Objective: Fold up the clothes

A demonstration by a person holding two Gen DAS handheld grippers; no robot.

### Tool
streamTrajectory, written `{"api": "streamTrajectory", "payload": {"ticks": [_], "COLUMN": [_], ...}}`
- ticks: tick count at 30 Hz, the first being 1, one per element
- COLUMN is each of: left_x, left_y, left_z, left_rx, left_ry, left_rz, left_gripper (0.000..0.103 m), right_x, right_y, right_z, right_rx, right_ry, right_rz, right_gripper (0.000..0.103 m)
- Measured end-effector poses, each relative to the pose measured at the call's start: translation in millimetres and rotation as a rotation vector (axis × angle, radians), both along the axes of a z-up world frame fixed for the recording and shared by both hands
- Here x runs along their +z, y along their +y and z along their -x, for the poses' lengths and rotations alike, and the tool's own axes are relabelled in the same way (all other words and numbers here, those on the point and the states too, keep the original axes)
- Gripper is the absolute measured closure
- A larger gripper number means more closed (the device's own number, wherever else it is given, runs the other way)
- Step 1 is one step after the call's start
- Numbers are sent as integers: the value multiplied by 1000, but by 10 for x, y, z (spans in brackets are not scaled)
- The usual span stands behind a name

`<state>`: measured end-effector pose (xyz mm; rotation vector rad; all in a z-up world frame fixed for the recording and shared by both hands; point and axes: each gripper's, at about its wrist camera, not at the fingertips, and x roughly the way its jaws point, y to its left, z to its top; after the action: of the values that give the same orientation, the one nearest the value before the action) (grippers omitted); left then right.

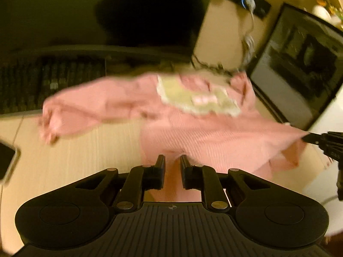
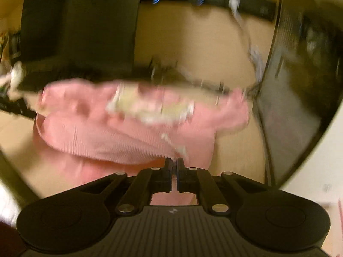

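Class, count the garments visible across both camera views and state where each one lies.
1: a pink ribbed garment with a cream lace collar, stretched over the pale wooden desk, pinched by both grippers. Others may be hidden.

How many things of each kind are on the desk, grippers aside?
Pink garment: 1
Keyboard: 1
Phone: 1
Screens: 2, a monitor and a laptop
Total: 5
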<state>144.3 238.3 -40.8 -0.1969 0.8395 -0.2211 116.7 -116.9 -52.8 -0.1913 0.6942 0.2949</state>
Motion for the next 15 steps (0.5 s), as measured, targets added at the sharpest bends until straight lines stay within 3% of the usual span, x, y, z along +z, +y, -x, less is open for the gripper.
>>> {"api": "streamTrajectory", "payload": {"ticks": [3,6,7,8,12,13,15], "left_x": [-279,-432,-438,-414,-193,-150,-129], "left_y": [41,211,276,332,334,270,126], "left_z": [235,376,419,447,324,233,33], "left_rx": [2,35,45,47,34,26,12], "left_ry": [93,171,181,176,63,35,2], "left_rz": [-60,-24,4,41,165,165,130], "left_gripper": [75,63,56,51,14,9,8], "right_x": [-380,-536,-532,-500,-359,-333,-319], "right_y": [-73,-232,-281,-316,-320,-295,-160], "right_z": [148,231,251,250,77,13,-123], "right_rx": [-31,-94,-109,-117,-131,-129,-100], "right_ry": [128,195,197,188,132,118,97], "right_rz": [42,33,26,15,-75,-99,-126], "right_gripper": [92,67,64,64,63,62,57]}}
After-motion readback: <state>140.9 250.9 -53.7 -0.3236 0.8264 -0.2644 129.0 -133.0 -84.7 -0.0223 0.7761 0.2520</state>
